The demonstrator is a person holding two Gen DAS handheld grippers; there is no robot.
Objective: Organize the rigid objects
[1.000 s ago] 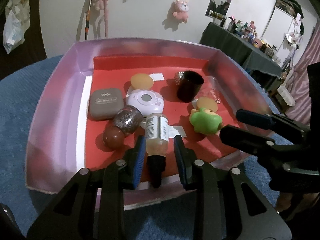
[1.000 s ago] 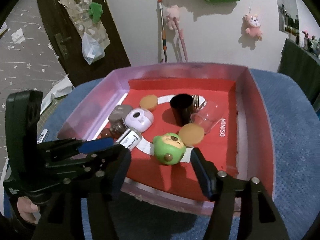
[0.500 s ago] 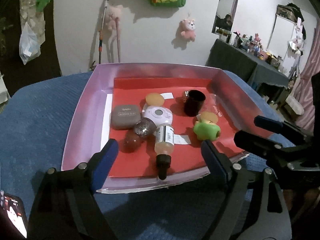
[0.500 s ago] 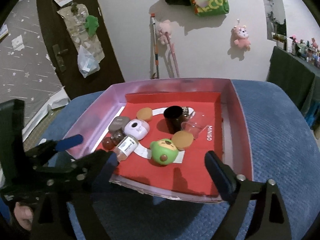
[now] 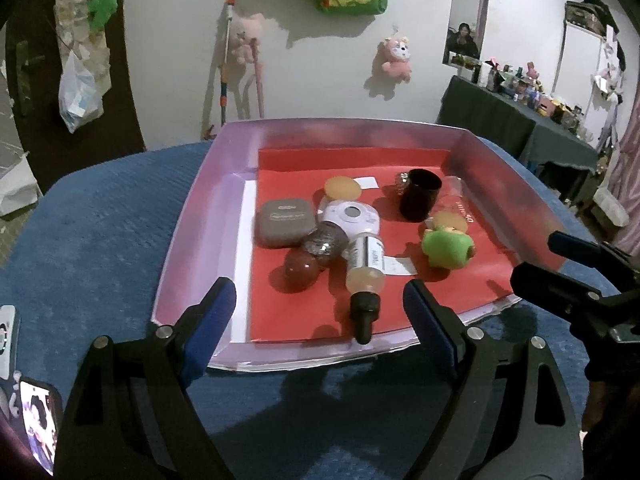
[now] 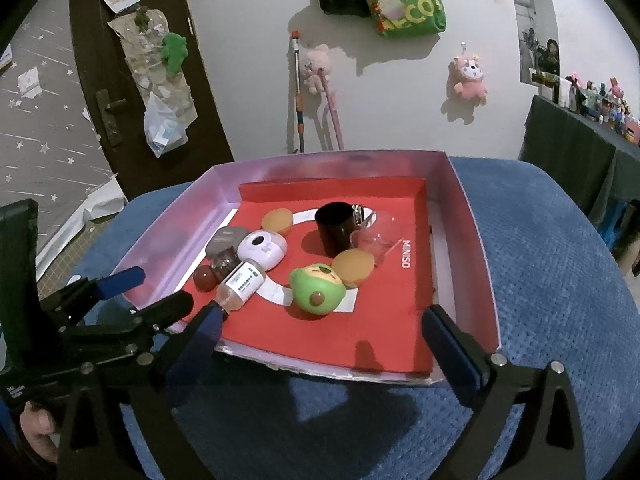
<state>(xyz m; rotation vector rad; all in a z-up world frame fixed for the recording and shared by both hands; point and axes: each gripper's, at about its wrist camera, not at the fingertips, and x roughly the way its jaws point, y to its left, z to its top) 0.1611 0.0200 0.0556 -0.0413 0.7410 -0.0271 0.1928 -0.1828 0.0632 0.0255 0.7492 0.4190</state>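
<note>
A pink-walled tray (image 5: 192, 240) with a red floor holds the rigid objects. A dropper bottle (image 5: 366, 264) lies near its front edge, black cap toward me. Beside it sit a green toy (image 5: 448, 249), a black cup (image 5: 420, 199), a grey case (image 5: 285, 222), a white round device (image 5: 352, 218) and a brown ball (image 5: 301, 270). My left gripper (image 5: 318, 304) hovers over the tray's front edge, jaws opening, pads clear of the bottle. My right gripper (image 6: 322, 320) is also opening in front of the green toy (image 6: 316, 290), with nothing between its pads.
The tray rests on a blue textured cover (image 5: 100, 240). Two phones (image 5: 38, 420) lie at the left near edge. A dark table (image 5: 520, 128) crowded with small items stands far right. A clear cup (image 6: 374, 240) lies beside the black cup.
The left gripper let go of the dropper bottle, spread wide and drew back. The right gripper widened and backed away from the green toy. The bottle stays lying in the tray.
</note>
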